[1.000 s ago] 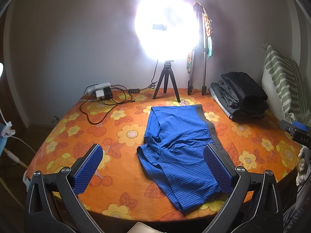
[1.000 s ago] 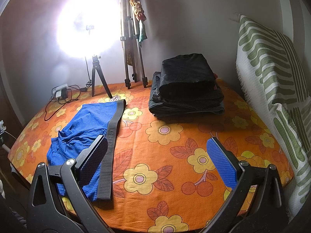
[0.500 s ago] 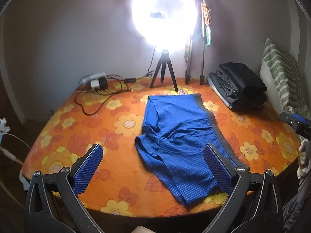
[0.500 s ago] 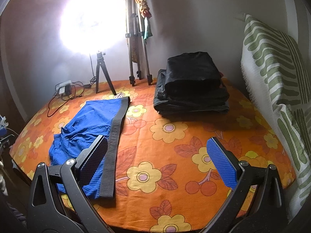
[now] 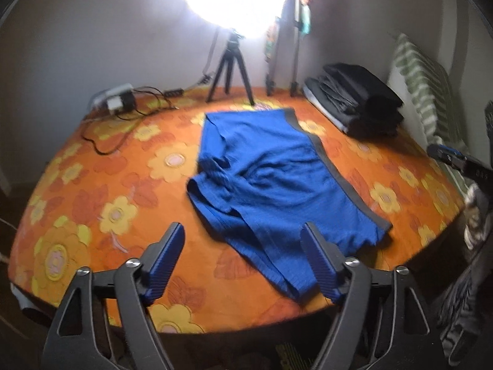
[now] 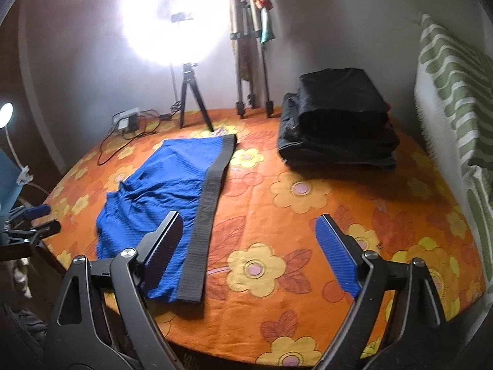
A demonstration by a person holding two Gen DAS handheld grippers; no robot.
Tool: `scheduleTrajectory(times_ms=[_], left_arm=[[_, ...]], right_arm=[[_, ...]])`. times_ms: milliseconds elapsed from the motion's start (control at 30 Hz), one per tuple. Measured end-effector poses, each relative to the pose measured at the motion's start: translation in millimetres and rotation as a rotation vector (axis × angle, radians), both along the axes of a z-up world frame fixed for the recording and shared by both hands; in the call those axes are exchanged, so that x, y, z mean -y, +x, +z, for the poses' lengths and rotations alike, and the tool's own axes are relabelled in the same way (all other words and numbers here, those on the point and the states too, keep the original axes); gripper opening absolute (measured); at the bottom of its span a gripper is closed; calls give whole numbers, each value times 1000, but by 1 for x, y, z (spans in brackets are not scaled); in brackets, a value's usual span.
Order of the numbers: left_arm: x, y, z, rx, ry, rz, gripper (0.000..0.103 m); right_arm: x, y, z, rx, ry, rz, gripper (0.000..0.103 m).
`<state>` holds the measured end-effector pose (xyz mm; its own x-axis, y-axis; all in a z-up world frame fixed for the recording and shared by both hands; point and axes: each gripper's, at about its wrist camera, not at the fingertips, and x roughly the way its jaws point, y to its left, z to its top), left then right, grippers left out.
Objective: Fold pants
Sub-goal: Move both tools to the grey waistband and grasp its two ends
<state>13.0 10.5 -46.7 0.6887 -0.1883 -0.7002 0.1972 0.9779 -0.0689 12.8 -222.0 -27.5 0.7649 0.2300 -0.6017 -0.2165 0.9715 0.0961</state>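
Blue pants [image 5: 271, 178] with a dark grey waistband [image 5: 336, 166] lie spread and rumpled on the orange flowered bed cover [image 5: 117, 185]; they also show in the right wrist view [image 6: 166, 191], waistband [image 6: 209, 209] to the right. My left gripper [image 5: 243, 246] is open and empty, held above the near edge of the pants. My right gripper [image 6: 249, 237] is open and empty, above the cover just right of the waistband. Each gripper shows at the edge of the other's view.
A stack of folded dark clothes [image 6: 336, 123] sits at the back right. A green striped pillow [image 6: 456, 92] stands at the right. A ring light on a small tripod [image 5: 231, 71], a second tripod [image 6: 249, 61] and a power strip with cables [image 5: 117, 101] are at the back.
Both grippers have moved forward and tilted down over the bed; the pants lie as before. Both grippers' jaws look somewhat narrower than before.
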Motion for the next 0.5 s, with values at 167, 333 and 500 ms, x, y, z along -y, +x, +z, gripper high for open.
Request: scheduleTrajectory(times_ms=[167,333,500], left_arm=[[9,-11,-12,-41,-4,-111,54],[28,-23,-23,-81,46,-260,41],[44,-26,-33,-108,125,-391,33]], right_arm=[[-19,-8,-7,-24,-8,145,77],[-45,-20,-21,-69,-67,325,62],[-64,-28,-40,-133,-134,475,55]])
